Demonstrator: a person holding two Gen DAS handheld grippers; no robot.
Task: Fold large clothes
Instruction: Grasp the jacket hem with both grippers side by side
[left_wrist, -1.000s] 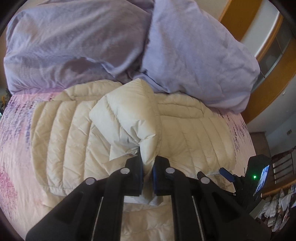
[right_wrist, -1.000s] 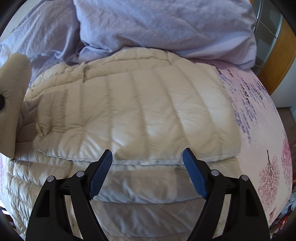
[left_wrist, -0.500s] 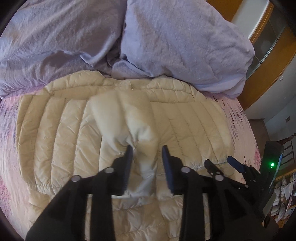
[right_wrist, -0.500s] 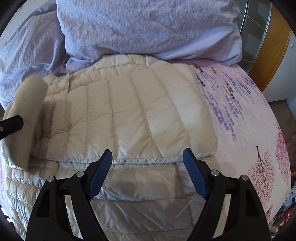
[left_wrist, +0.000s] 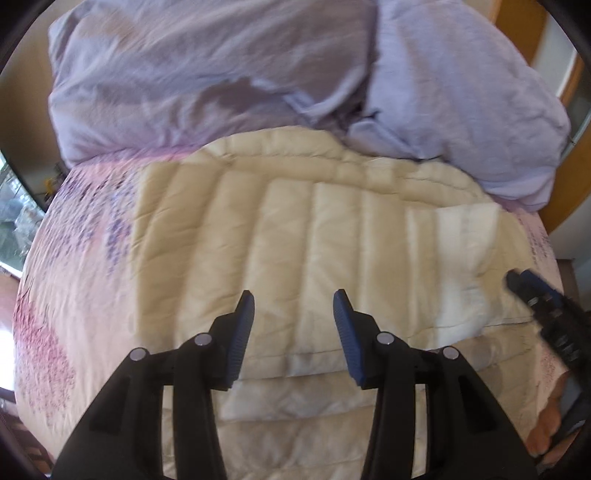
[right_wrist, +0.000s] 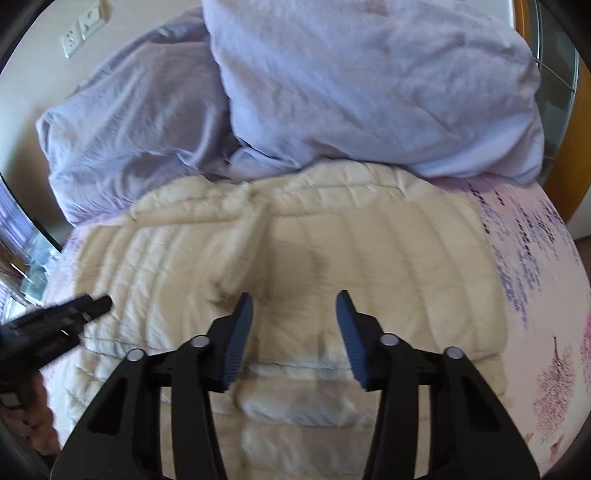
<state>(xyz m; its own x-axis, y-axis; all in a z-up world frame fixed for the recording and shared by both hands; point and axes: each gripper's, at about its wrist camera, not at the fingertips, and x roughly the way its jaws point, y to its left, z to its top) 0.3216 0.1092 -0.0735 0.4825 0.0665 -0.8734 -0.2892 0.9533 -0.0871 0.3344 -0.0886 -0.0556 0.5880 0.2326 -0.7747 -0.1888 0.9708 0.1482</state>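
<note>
Floral bedsheet (left_wrist: 74, 295) under folded puffer jacket (left_wrist: 314, 229)

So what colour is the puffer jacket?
Cream puffer jacket, clearest in the right wrist view.

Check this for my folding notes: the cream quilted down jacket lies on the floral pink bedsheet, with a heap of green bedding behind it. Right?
Not quite. The heap behind the cream quilted down jacket is lavender bedding, not green; the left wrist view shows it, and so does the right wrist view. The rest stands: the jacket lies on the floral pink bedsheet.
</note>
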